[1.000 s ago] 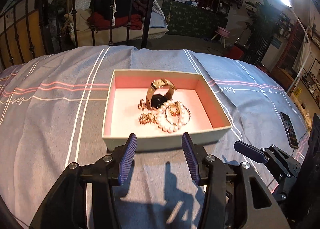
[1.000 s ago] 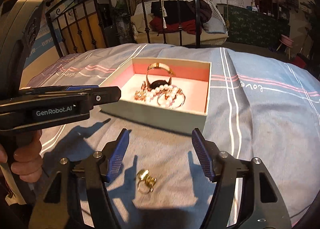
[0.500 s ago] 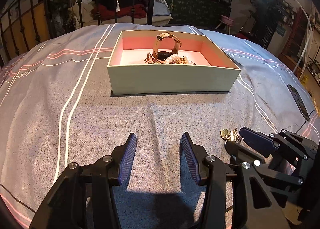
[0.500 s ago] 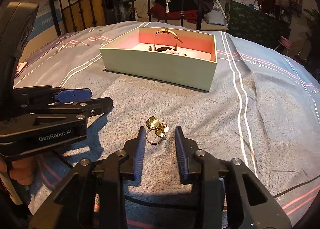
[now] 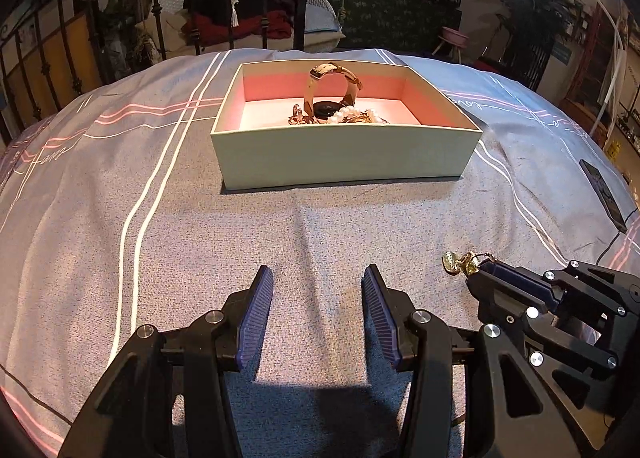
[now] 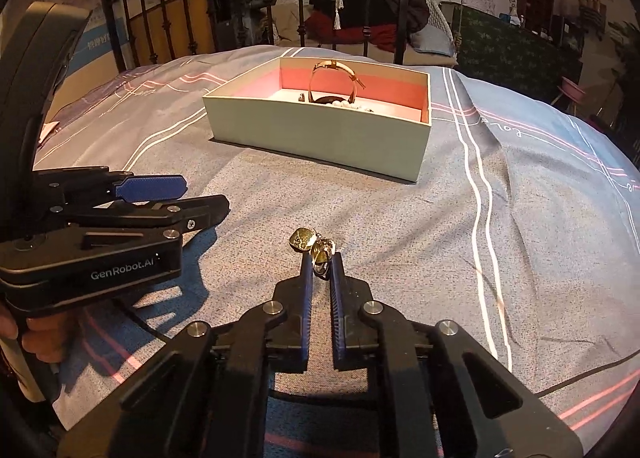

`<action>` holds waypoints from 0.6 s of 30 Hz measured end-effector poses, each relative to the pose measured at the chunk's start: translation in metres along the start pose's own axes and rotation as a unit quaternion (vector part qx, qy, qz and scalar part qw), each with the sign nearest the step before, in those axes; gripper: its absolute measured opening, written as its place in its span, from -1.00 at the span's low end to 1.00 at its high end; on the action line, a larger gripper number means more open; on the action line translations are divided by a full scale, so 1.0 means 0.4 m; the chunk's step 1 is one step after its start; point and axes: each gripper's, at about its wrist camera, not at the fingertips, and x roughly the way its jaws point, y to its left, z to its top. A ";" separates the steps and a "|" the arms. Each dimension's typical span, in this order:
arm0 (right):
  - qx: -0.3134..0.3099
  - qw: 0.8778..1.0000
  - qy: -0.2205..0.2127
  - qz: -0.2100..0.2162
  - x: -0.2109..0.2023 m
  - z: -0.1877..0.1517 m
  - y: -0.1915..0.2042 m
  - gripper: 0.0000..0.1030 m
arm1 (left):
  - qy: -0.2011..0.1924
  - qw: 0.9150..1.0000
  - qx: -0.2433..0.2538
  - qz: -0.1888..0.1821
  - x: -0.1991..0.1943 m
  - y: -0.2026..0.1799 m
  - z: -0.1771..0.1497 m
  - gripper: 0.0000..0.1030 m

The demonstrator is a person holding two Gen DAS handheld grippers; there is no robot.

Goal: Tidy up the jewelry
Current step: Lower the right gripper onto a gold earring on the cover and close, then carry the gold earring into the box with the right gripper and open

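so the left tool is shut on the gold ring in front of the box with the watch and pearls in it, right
Not quite: the right tool is the one shut on the gold ring, as the right wrist view shows. The left tool is open and holds nothing. The rest stands: the box ahead holds the watch and pearls.

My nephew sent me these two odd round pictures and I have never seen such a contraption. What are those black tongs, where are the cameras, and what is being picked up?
These are hand-held tools, not a robot: a person squeezes one in each hand. Each carries a wide-angle camera looking along its jaws, one picture per tool. The left gripper is open and empty over the striped bedspread. The right gripper has its jaws shut on a gold ring with charms. Ahead sits an open box with a pink lining, holding a watch, pearls and other small pieces. A phone lies to the right.
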 end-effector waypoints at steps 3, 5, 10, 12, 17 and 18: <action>0.002 1.000 -0.007 0.004 -0.009 -0.003 -0.002 -0.95 | 0.000 1.000 0.000 0.000 0.000 0.001 0.000 -0.10; 0.007 1.000 -0.010 0.007 -0.012 -0.002 -0.005 -0.95 | 0.000 1.000 0.000 0.000 0.000 0.000 0.000 -0.11; 0.021 0.999 -0.015 0.024 -0.018 -0.001 -0.015 -0.95 | -0.004 1.000 -0.001 -0.003 -0.004 0.000 0.000 -0.74; 0.022 0.999 -0.018 0.030 -0.022 -0.001 -0.012 -0.95 | -0.005 1.000 0.003 -0.002 -0.007 -0.003 -0.001 -0.87; 0.023 0.999 -0.024 0.038 -0.028 0.002 -0.004 -0.95 | -0.010 1.000 0.004 0.000 -0.015 -0.005 0.000 -0.95; 0.025 0.999 -0.023 0.041 -0.027 0.003 -0.004 -0.95 | -0.010 1.000 0.003 -0.001 -0.016 -0.004 0.001 -0.96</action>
